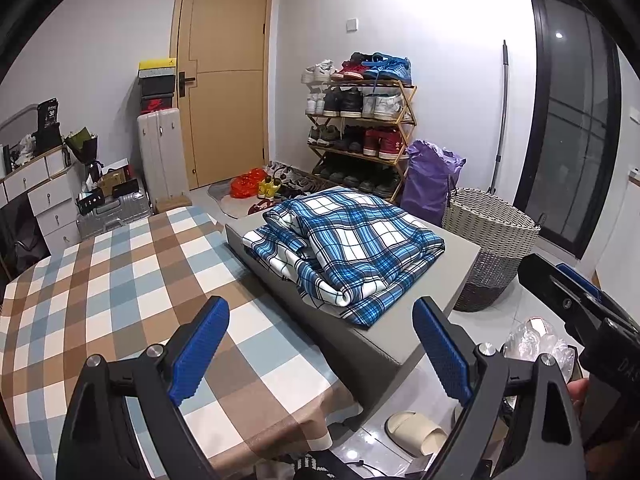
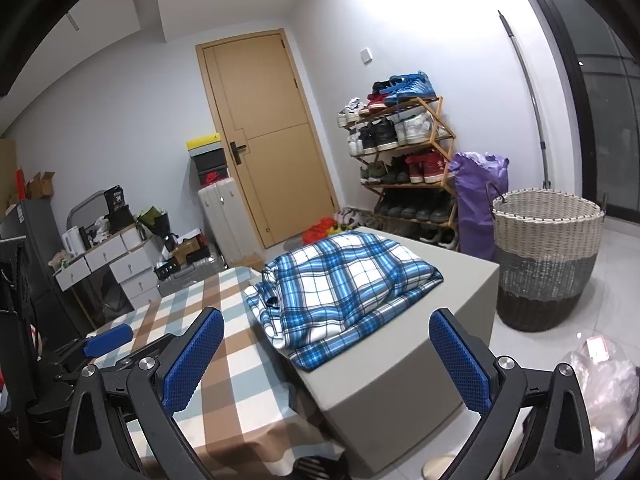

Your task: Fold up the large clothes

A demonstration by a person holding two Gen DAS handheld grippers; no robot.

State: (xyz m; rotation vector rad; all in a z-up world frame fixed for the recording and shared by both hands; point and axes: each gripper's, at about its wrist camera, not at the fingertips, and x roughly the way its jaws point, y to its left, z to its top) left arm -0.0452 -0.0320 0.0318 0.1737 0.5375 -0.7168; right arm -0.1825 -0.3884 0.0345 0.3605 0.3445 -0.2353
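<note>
A blue and white plaid garment [image 1: 348, 248] [image 2: 344, 288] lies folded in a thick stack on a grey box-shaped stand [image 1: 436, 304] [image 2: 400, 392] beside the bed. My left gripper [image 1: 320, 352] hovers well short of it, above the bed's near corner, jaws wide apart with nothing between the blue pads. My right gripper [image 2: 326, 360] also hangs back from the stack, open and empty. The left gripper's blue finger [image 2: 108, 338] shows at the left edge of the right wrist view, and the right gripper's black body [image 1: 580, 312] shows at the right edge of the left wrist view.
The bed has a brown, blue and white checked sheet [image 1: 120, 300] [image 2: 224, 344]. A woven laundry basket [image 1: 490, 246] [image 2: 546, 256] stands on the tiled floor right of the stand. A shoe rack [image 1: 360, 128], purple bag [image 1: 430, 184], suitcases [image 1: 160, 160], drawers [image 1: 44, 196] and door [image 1: 228, 72] lie beyond. A slipper [image 1: 416, 432] lies below.
</note>
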